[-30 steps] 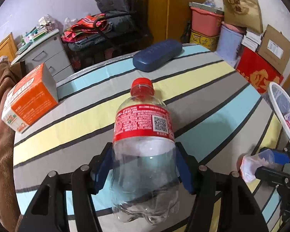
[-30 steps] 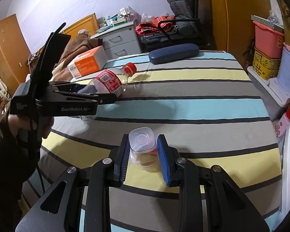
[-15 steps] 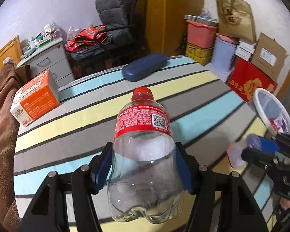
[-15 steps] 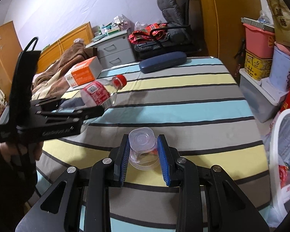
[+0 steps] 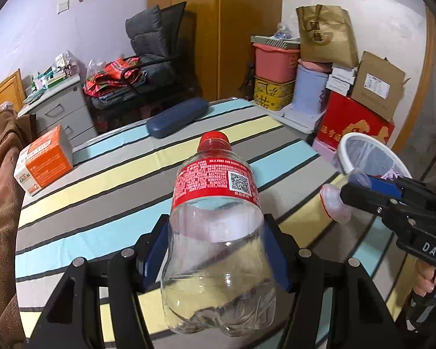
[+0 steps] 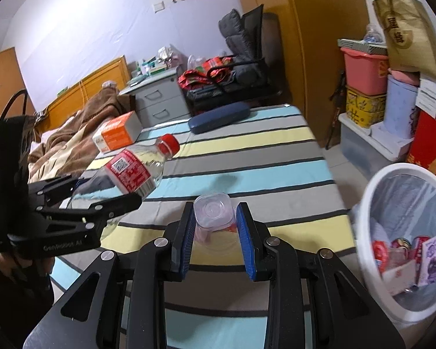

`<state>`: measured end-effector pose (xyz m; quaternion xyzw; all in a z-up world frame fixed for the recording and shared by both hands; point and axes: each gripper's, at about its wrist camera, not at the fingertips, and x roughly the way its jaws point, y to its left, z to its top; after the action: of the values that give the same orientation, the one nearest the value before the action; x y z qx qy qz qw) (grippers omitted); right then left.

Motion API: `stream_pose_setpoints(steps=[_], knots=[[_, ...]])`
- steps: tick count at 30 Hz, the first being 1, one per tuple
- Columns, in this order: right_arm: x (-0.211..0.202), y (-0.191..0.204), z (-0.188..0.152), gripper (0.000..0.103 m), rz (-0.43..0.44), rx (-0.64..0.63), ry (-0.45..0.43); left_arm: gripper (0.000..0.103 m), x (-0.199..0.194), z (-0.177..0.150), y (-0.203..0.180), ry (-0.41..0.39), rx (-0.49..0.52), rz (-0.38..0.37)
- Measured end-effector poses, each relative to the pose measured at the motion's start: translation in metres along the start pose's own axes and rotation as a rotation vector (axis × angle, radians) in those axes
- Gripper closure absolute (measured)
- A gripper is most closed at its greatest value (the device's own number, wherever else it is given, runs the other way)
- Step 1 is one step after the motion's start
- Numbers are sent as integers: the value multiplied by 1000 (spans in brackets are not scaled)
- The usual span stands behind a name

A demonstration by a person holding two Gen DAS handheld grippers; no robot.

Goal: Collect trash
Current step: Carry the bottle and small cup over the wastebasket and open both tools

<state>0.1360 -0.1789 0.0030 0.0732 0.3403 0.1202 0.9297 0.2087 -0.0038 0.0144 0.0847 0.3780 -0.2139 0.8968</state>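
Note:
My left gripper (image 5: 216,232) is shut on a clear plastic bottle (image 5: 218,221) with a red label and red cap, held above the striped table (image 5: 107,192). From the right wrist view that same bottle (image 6: 133,168) hangs at the left, cap pointing up and right. My right gripper (image 6: 215,221) is shut on a small clear plastic cup (image 6: 213,218) with some reddish residue. That cup (image 5: 332,203) shows at the right of the left wrist view, near a white trash bin (image 5: 369,157). The bin (image 6: 404,238) stands beside the table, holding several wrappers.
An orange box (image 5: 43,160) and a dark blue case (image 5: 177,116) lie on the table's far side. A brown blanket (image 5: 0,203) covers the left. Stacked boxes and tubs (image 5: 319,87) crowd the floor behind the bin. A grey drawer unit (image 6: 157,101) and a chair stand beyond.
Both grippers have lifted with their loads and swung right toward the white bin, which now shows far more fully in both views.

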Motion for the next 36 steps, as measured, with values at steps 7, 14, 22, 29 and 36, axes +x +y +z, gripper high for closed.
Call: stream_pose_setpoints(steps=[7,14,22,29,36], knots=[[-25,-24,-1,73,-46,37,-51,39,-14,8,-39,-47,47,-36],[-51,-53,-4,73,-105,76,-98,39,-18,15,-79,-70,91,-74],[-77,-88,-5,73,-178,116,-138,39,-13,24,-126,-82,133,-133],[-92,-120,-8,73,-226,149,-149,39,-2,33,-167,-76,162,-184],[-92,-157,-9,73,-257,208,-130,39,18,40,-203,-41,175,-237]])
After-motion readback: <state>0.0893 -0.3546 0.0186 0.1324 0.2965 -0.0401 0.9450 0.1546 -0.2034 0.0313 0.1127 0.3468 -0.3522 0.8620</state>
